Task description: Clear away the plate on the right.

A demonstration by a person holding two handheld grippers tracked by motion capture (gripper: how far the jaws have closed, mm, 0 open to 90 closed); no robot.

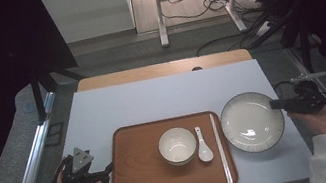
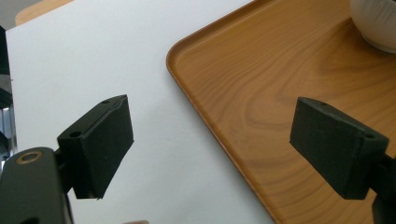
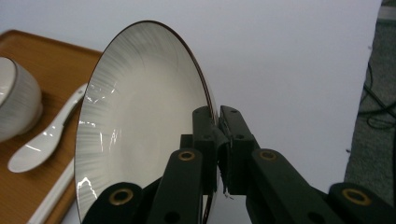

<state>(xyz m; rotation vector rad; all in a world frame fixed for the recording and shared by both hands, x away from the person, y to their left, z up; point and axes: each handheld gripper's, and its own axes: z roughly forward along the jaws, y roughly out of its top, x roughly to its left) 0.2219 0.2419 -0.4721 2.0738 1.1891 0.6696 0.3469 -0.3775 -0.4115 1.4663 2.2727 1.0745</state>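
Now right claw pinching plate rim, beside tray edge

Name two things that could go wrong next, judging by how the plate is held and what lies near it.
1. The right claw pinches only the thin rim of the plate, so the plate might tilt or slip free.
2. The plate sits close beside the chopsticks and spoon on the tray; swinging it over could knock them.
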